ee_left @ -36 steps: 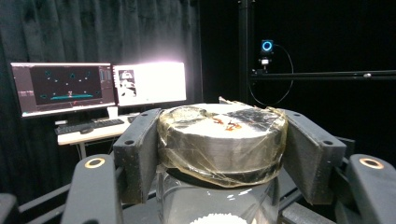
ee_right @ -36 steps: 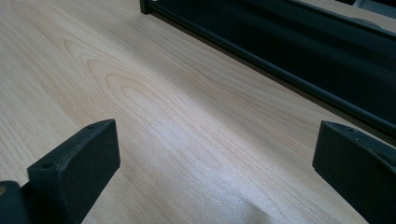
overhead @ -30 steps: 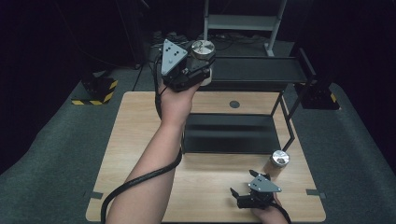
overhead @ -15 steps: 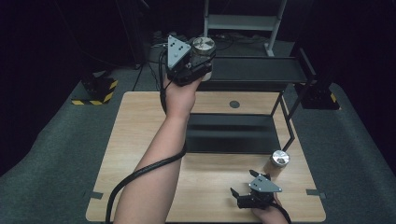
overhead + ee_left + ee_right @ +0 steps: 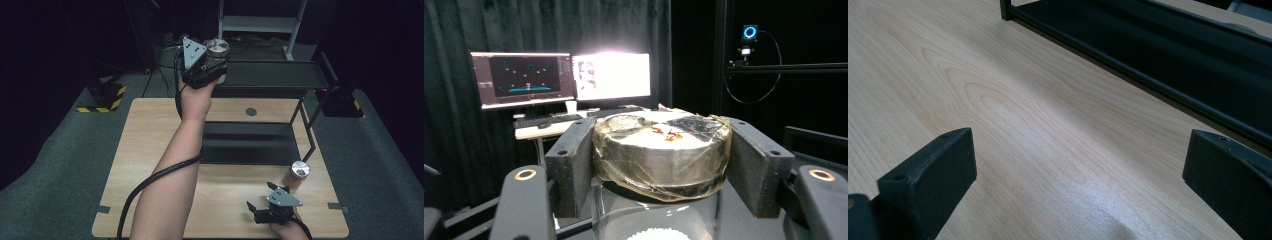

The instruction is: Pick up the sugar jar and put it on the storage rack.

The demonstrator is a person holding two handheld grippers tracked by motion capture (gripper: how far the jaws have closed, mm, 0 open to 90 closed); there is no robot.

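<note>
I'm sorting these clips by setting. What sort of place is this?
Probably a lab or recording studio: black curtains enclose the space, lit computer monitors stand on a desk behind, a small camera is mounted on a black frame, and a wooden table holds the work.

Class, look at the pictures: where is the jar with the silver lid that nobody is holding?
In the high view, the free jar stands on the wooden table at the right, beside the front right leg of the black shelf, just beyond the right tongs.

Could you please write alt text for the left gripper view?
Two black tongs clamp the silver, plastic-wrapped lid of a clear glass jar. Behind are two lit computer monitors on a desk and black curtains.
</note>
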